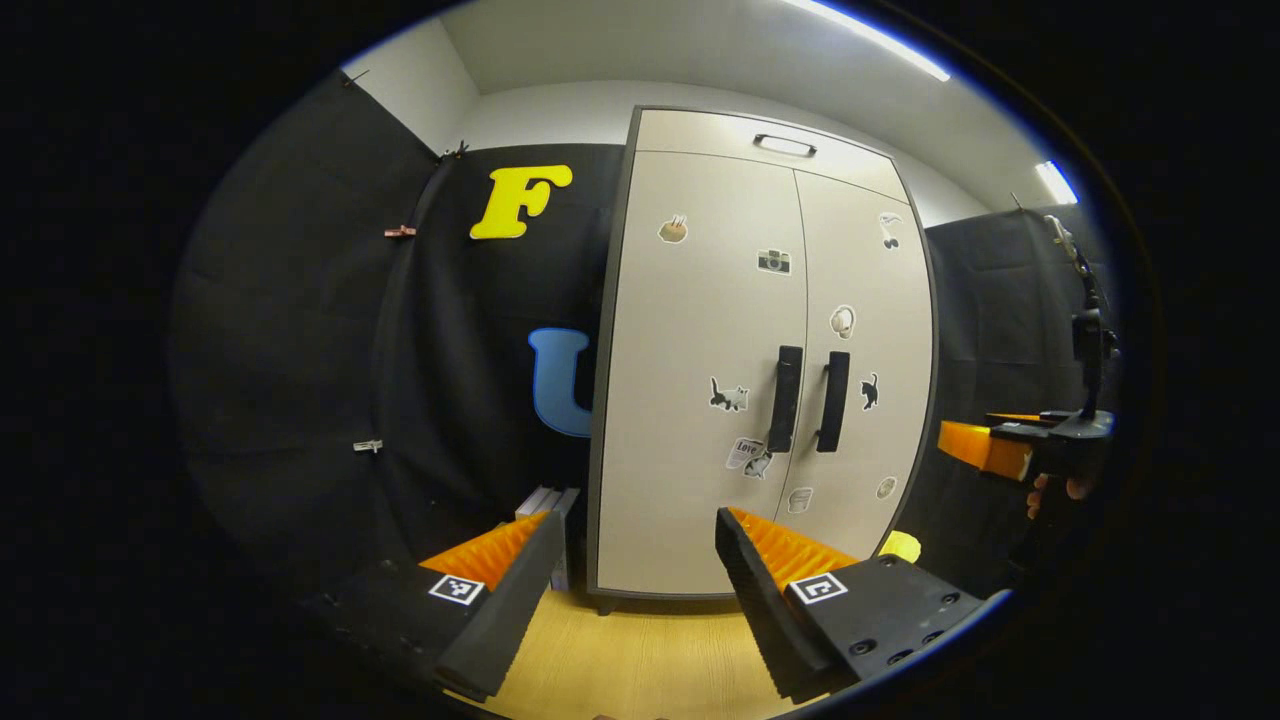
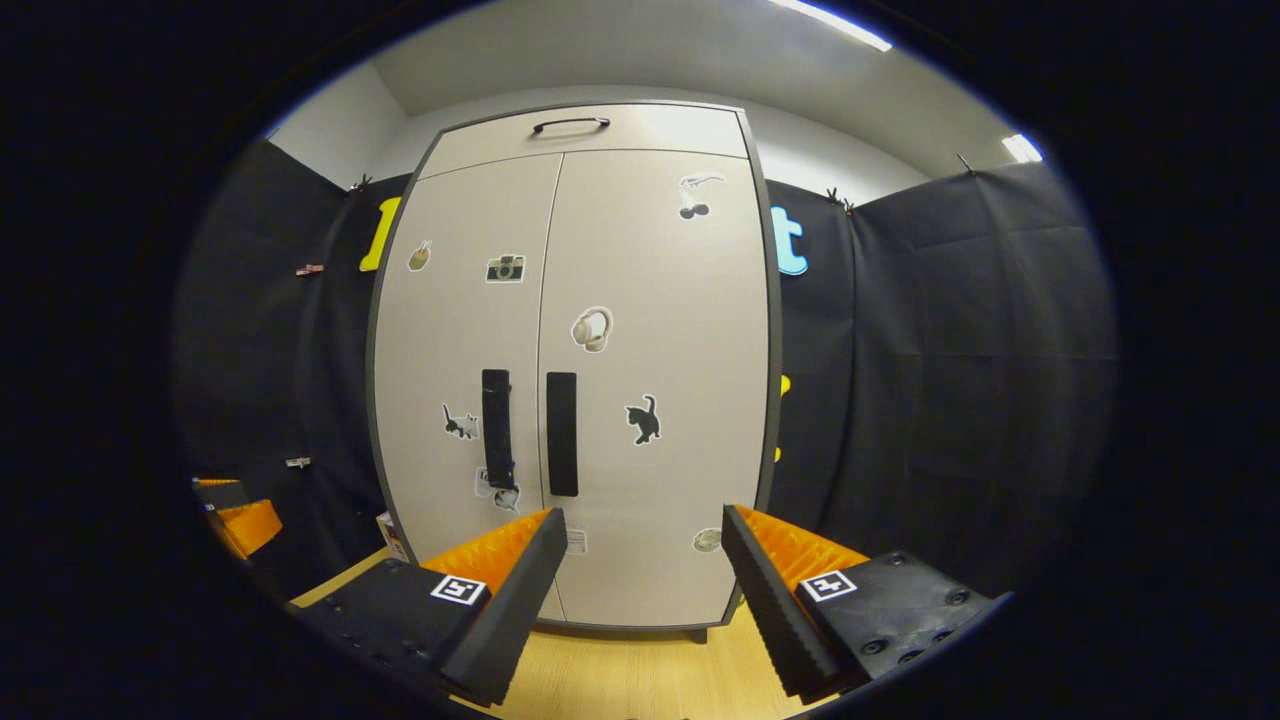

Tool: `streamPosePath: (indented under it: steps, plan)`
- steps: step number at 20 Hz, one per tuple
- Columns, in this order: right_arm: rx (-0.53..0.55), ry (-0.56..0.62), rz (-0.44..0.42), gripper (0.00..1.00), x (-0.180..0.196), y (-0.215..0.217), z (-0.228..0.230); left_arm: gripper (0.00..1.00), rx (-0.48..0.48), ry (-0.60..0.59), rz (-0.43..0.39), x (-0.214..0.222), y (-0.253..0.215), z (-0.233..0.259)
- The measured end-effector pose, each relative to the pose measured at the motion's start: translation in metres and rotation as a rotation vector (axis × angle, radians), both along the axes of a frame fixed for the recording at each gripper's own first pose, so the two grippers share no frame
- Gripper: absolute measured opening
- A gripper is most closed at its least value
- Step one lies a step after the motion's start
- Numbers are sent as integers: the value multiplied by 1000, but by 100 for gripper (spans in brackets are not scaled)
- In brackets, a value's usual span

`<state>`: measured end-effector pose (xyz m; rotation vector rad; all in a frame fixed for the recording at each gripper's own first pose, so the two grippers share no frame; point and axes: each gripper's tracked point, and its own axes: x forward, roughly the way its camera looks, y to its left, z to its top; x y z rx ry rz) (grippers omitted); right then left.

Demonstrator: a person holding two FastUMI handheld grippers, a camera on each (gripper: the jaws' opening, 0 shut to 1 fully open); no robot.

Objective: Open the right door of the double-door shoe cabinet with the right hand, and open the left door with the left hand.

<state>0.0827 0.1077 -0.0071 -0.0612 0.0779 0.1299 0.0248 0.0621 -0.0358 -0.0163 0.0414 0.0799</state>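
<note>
A tall, pale double-door shoe cabinet (image 2: 570,380) is seen standing upright on a light wooden floor (image 2: 640,670), backed by black cloth walls. Both doors are closed and meet at a thin vertical seam in the middle. The left door (image 2: 460,330) and the right door (image 2: 660,330) each carry a dark vertical handle just beside the seam: the left handle (image 2: 497,428) and the right handle (image 2: 561,434) are set side by side, close but apart. Small stickers are scattered over both doors, among them a black cat (image 2: 643,419) on the right door and a camera (image 2: 505,268) on the left. A shallow drawer front with a horizontal pull (image 2: 570,124) is seen above the doors. In the right gripper view, the right gripper (image 2: 640,560) is held spread wide with nothing between its fingers, facing the cabinet and well apart from it. In the left gripper view, the left gripper (image 1: 635,565) is likewise spread wide and unloaded, aimed at the cabinet from its left side, short of the doors. The other gripper, held in a hand (image 1: 1055,490), is seen at the far right of that view.
</note>
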Motion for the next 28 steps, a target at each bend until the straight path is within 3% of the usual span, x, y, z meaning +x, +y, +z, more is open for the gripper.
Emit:
streamPosePath:
  steps: [7, 15, 23, 26, 28]
  plan:
    - [-24, 7, 65, 98, 47, 42, 15, 95, 7, 15, 46, -18, 26, -11]
    - [-85, -41, 63, 98, 107, 72, 17, 95, -9, 67, 136, -45, 64, -29]
    - [-101, 13, 36, 97, 158, 82, -14, 95, 6, 121, 231, -72, 94, -44]
    - [-81, 51, 50, 87, 165, 90, -26, 95, -8, 127, 254, -75, 99, -44]
    - [-77, 63, 52, 71, 167, 92, -30, 95, -4, 122, 264, -76, 101, -43]
